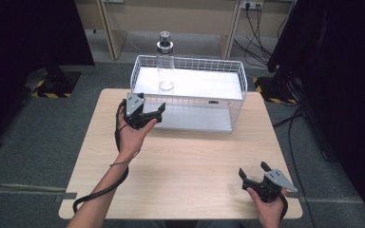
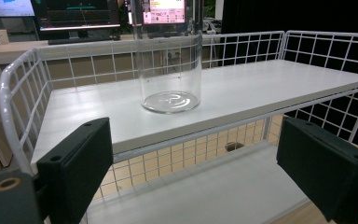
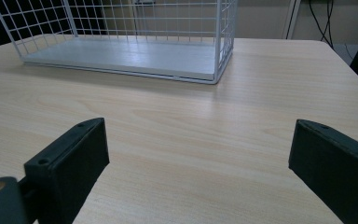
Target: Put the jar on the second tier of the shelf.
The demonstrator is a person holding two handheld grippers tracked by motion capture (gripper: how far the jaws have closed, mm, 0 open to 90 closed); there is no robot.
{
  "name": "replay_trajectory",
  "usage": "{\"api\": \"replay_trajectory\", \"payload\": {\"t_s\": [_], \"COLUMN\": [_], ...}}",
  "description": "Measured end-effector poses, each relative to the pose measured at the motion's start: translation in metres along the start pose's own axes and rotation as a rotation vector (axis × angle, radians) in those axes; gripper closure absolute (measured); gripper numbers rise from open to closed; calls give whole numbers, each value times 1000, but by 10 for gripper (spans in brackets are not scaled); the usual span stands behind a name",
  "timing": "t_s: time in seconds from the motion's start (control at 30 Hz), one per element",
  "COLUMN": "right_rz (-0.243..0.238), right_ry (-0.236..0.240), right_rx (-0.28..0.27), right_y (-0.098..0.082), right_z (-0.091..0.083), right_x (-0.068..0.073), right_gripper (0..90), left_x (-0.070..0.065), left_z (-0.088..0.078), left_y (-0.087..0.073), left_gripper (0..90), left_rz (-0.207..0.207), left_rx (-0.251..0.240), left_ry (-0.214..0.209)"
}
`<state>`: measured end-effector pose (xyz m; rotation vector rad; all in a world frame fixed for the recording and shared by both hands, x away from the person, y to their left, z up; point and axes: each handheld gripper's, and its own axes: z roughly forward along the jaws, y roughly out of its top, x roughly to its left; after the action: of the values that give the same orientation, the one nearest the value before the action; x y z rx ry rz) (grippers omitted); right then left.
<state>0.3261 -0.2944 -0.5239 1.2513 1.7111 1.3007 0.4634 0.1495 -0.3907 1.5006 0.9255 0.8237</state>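
A clear jar (image 1: 165, 66) with a metal lid is standing upright on the upper shelf of a white wire rack (image 1: 237, 71), toward the shelf's left end; the rack is sitting at the far edge of the worktop (image 1: 185, 161). In the left gripper view the jar's glass base (image 2: 170, 100) is being seen resting flat on the white shelf, beyond the front rail. The left gripper (image 1: 153, 115) is being held by a hand just in front of the rack's left end, its fingers (image 2: 79, 163) spread wide and holding nothing. The right gripper (image 1: 253, 173) is being held near the worktop's near right corner, well apart from the rack, its fingers (image 3: 72, 158) also spread wide and empty above bare wood.
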Motion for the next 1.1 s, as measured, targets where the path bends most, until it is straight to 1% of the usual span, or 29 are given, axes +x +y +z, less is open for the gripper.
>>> {"api": "replay_trajectory", "payload": {"t_s": [0.47, 0.73, 1.1], "right_rz": [0, -1, 0], "right_ry": [-1, -1, -1], "right_rx": [0, 0, -1], "right_y": [0, 0, 0], "right_z": [0, 0, 0], "right_x": [0, 0, 0], "right_gripper": [50, 50, 50], "left_x": [6, 9, 12], "left_z": [-13, -21, -30], "left_y": [-13, -20, -34], "left_gripper": [101, 102, 101], "left_rz": [1, -7, -17], "left_rx": [7, 10, 26], "left_ry": [3, 4, 5]}}
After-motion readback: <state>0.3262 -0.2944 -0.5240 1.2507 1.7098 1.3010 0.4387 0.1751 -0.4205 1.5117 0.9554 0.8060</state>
